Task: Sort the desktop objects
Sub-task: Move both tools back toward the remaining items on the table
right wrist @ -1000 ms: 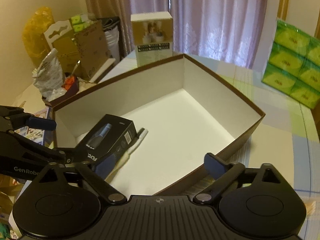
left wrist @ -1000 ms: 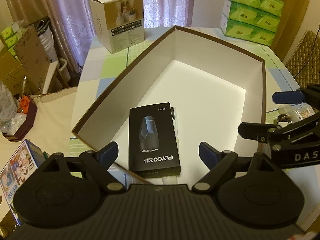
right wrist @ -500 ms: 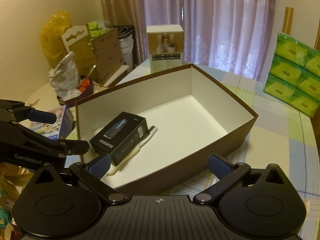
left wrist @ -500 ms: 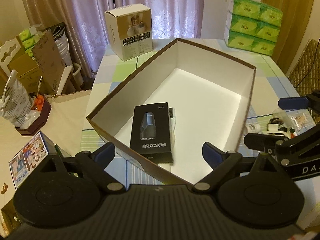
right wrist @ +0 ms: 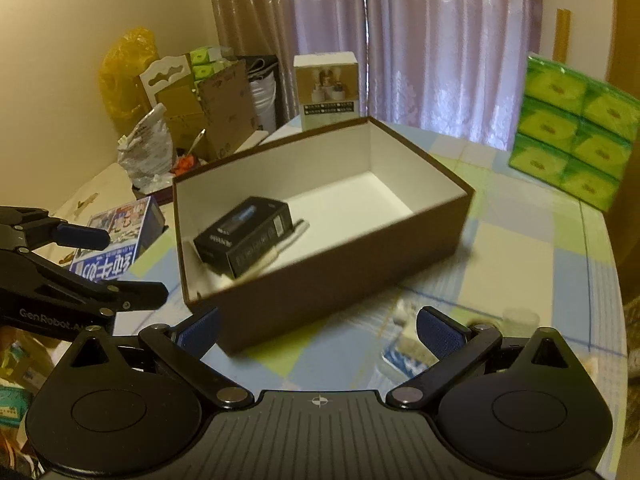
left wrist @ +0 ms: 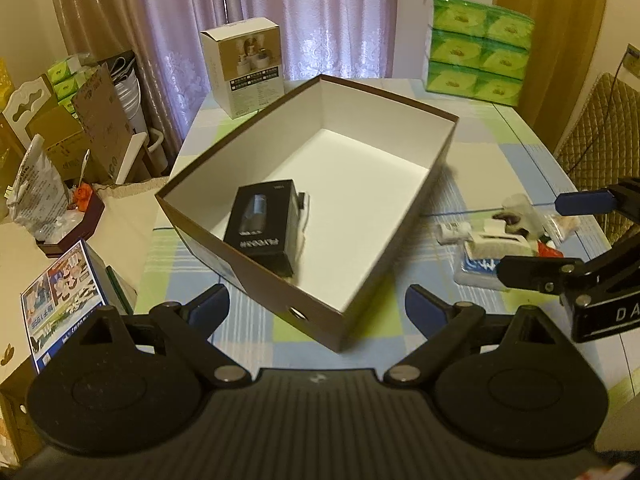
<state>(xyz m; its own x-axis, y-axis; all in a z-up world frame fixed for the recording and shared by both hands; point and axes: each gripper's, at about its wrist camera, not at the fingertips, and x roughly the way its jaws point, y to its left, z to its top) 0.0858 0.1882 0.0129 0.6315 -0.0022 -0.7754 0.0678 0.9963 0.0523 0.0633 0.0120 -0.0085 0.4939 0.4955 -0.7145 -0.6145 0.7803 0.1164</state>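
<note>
Left hand-held gripper (left wrist: pixel 317 306) is spread wide with nothing in it, hanging just short of the near corner of the brown box (left wrist: pixel 256 268) on the desk (left wrist: pixel 500 136); right hand-held gripper (right wrist: pixel 318 327) is the same deal, wide apart and empty, hovering over the desk just in front of the box's long side. Straight ahead of both, the black carton (left wrist: pixel 264 229) lies flat inside the box at the near-left end, with a white pen-like thing (right wrist: pixel 292 236) touching its far edge. Off to the right of the left hand-held gripper sits a blurry pile of small items (left wrist: pixel 496 236) on the desk beside the box.
</note>
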